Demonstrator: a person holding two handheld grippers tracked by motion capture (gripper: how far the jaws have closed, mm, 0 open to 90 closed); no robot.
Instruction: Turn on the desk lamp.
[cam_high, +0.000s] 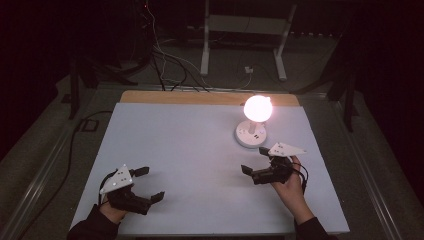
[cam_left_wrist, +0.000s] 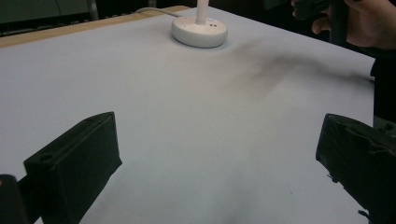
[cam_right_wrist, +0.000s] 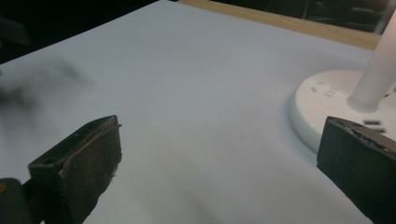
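Observation:
A small white lamp stands lit on the pale table (cam_high: 190, 150), right of centre toward the back; its globe (cam_high: 258, 108) glows above a round white base (cam_high: 250, 135). My right gripper (cam_high: 255, 160) is open just in front of the base, held by a hand, with nothing between its jaws. In the right gripper view the base (cam_right_wrist: 322, 105) and stem (cam_right_wrist: 376, 79) sit close beside the right jaw of that gripper (cam_right_wrist: 219, 158). My left gripper (cam_high: 150, 184) is open and empty near the front left. From the left gripper (cam_left_wrist: 219, 154) the lamp base (cam_left_wrist: 200, 31) lies far ahead.
The room around the table is dark. A strip of wood (cam_high: 200, 97) runs along the table's back edge. Cables (cam_high: 165, 60) and a white metal stand (cam_high: 245, 30) are on the floor behind. The other hand (cam_left_wrist: 359, 21) shows at the upper right of the left gripper view.

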